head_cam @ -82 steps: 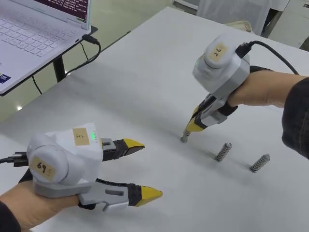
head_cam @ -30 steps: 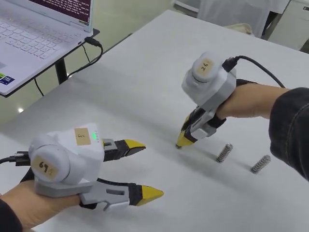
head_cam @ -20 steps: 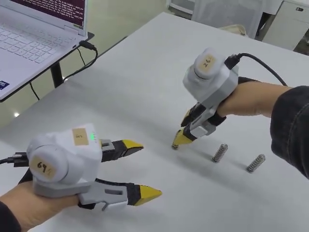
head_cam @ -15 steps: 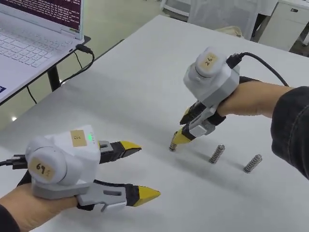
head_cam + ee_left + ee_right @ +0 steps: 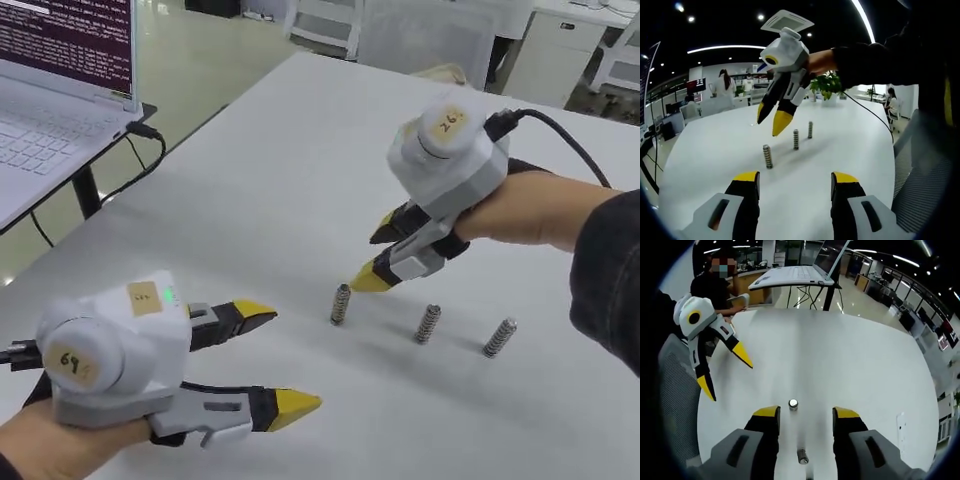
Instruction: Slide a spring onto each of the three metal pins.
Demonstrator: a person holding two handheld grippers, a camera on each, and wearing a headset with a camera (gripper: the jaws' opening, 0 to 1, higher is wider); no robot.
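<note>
The white table (image 5: 250, 150) is carrying three upright springs (image 5: 428, 323), well inside its left edge. The right gripper (image 5: 372, 260) above them and the left gripper (image 5: 288, 358) are gaping wide, empty. Probably light, squashy: gently pinching mid-coil is looking safest.

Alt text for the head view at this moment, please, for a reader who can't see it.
Three springs stand in a row on a white table, with the right hand-held gripper open just above the leftmost spring. The left hand-held gripper is open at the lower left, holding nothing. An open laptop sits beyond the table's left edge.
</note>
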